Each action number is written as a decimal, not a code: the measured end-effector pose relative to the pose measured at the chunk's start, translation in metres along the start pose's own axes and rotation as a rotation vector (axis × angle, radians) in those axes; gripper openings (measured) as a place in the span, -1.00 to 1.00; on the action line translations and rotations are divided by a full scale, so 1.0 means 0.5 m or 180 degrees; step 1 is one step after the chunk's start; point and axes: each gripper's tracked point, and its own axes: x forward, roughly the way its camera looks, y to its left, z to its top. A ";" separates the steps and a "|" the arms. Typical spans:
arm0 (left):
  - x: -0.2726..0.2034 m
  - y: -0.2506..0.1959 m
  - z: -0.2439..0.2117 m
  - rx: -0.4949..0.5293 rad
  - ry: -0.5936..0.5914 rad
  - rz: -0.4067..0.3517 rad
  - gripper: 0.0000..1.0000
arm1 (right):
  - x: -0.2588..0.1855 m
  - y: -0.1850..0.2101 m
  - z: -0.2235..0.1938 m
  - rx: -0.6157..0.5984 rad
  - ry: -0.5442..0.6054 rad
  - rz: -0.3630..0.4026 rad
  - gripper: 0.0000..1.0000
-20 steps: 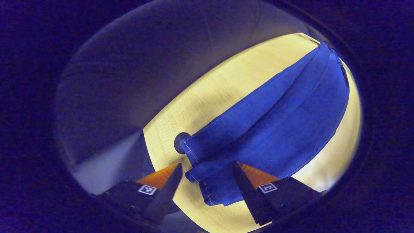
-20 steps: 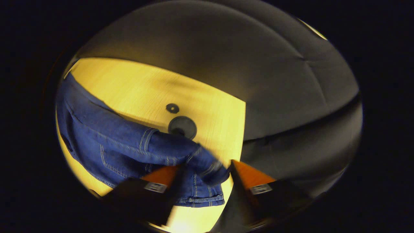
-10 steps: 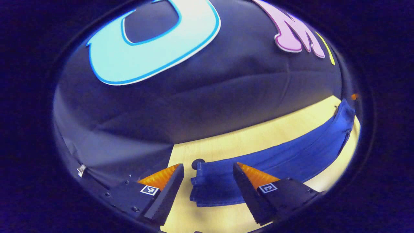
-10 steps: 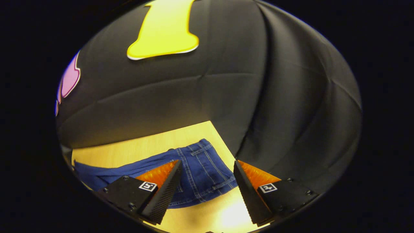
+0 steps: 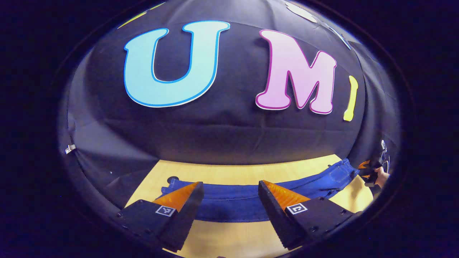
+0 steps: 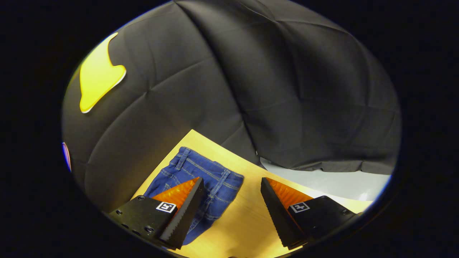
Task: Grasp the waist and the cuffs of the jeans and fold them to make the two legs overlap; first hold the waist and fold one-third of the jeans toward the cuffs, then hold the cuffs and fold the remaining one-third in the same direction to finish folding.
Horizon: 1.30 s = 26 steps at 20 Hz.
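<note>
Denim jeans lie flat along the wooden table, legs overlapped; the left gripper hovers spread above the legs; the right gripper (fingers apart too) hangs over the waist, holding nothing.

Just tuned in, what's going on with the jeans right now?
A person is holding a gripper in each hand over a wooden table where the jeans lie in a long strip. The left gripper hovers over the leg part with its jaws open and holds nothing. The right gripper hovers by the waist end, jaws open too. The thirds folds are not yet done.
</note>
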 end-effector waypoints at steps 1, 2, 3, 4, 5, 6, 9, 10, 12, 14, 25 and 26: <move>0.000 -0.015 -0.013 -0.0057 0.0037 -0.0043 0.93 | 0.016 0.005 -0.003 0.0054 -0.0023 0.0017 0.96; -0.002 -0.030 -0.021 -0.0092 0.0082 -0.0095 0.92 | 0.025 0.009 -0.008 0.0085 -0.0009 0.0016 0.95; 0.000 -0.041 -0.030 -0.0100 0.0125 -0.0118 0.94 | 0.035 0.010 -0.014 0.0097 0.0012 0.0003 0.95; 0.004 -0.047 -0.037 -0.0087 0.0173 -0.0132 0.94 | 0.043 0.010 -0.029 0.0102 0.0061 -0.0030 0.95; 0.006 -0.053 -0.042 -0.0061 0.0208 -0.0145 0.94 | 0.049 0.022 -0.032 0.0082 0.0039 -0.0008 0.95; 0.008 -0.058 -0.041 -0.0036 0.0220 -0.0159 0.92 | 0.061 0.027 -0.028 0.0067 -0.0054 -0.0033 1.00; 0.017 -0.075 -0.052 -0.0038 0.0284 -0.0231 0.87 | 0.062 0.060 -0.043 0.0040 -0.0071 0.0095 0.95; 0.018 -0.081 -0.058 -0.0066 0.0309 -0.0248 0.87 | 0.065 0.070 -0.049 0.0022 -0.0051 0.0121 0.94; 0.020 -0.078 -0.058 -0.0106 0.0261 -0.0177 0.87 | 0.075 0.073 -0.054 -0.0092 -0.0039 0.0072 0.58; 0.018 -0.089 -0.055 -0.0193 0.0207 -0.0178 0.88 | 0.088 0.074 -0.062 -0.0146 -0.0028 0.0079 0.55; -0.026 -0.077 -0.090 -0.0466 0.0194 -0.0124 0.92 | -0.007 0.155 0.016 -0.0489 -0.0472 0.0778 -0.82; -0.035 -0.074 -0.088 -0.0497 0.0165 -0.0127 0.92 | -0.041 0.176 0.030 -0.0535 -0.0551 0.0917 -0.82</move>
